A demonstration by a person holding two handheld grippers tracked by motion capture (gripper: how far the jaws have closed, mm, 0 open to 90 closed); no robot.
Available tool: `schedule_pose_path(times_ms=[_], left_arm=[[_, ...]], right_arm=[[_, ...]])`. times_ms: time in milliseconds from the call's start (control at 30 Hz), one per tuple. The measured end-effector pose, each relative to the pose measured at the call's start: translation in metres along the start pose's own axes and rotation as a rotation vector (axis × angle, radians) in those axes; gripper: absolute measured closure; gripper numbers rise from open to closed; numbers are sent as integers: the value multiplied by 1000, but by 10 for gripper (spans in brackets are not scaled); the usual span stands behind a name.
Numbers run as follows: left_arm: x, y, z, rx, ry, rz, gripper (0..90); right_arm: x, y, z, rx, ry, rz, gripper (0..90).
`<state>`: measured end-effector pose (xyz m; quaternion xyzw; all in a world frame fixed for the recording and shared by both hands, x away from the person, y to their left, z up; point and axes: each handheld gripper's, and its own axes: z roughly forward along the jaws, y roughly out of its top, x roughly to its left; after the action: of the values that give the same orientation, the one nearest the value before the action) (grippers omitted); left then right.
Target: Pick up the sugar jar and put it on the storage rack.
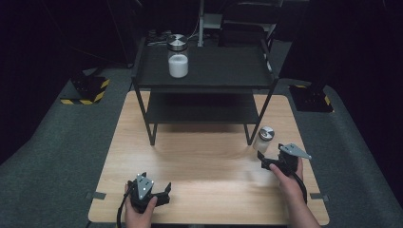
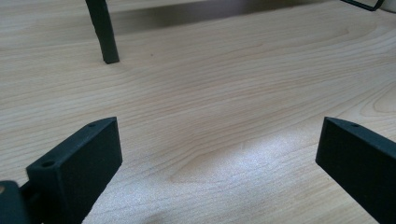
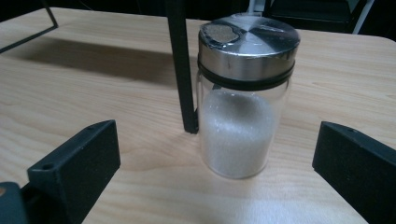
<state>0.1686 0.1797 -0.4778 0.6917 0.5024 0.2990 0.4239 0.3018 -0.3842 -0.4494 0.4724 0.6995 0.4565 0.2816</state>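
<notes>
One glass shaker jar w/ steel lid (image 1: 177, 56) is already sitting on the black metal shelf rack (image 1: 209, 66). A second glass jar (image 3: 243, 93) is standing on the wooden bench (image 1: 199, 166) beside the rack's leg, not yet gripped. The right gripper (image 3: 219, 168) is facing it, jaws spread. The left gripper (image 2: 219, 168) is idling, also spread, over bare bench.

No readable text, label, brand or number anywhere — the jars, shelf and table carry no legible marks.
</notes>
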Motion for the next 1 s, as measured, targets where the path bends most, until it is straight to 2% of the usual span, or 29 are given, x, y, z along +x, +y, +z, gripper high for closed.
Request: schedule_pose_path(times_ms=[133, 467, 633, 700, 767, 1000], left_arm=[[-1, 0, 0, 2, 0, 8, 5], [1, -1, 0, -4, -6, -6, 5], [2, -1, 0, -5, -7, -8, 6], [2, -1, 0, -5, -8, -8, 5], [2, -1, 0, -5, -8, -10, 5], [3, -2, -1, -8, -8, -13, 5]], right_arm=[[1, 1, 14, -3, -22, 18, 7], [2, 2, 36, -15, -76, 47, 32], [3, -1, 43, -30, -95, 51, 113], [3, -3, 45, -40, -99, 40, 175], [-1, -6, 47, -49, -78, 52, 196], [0, -10, 53, -62, -76, 34, 292]])
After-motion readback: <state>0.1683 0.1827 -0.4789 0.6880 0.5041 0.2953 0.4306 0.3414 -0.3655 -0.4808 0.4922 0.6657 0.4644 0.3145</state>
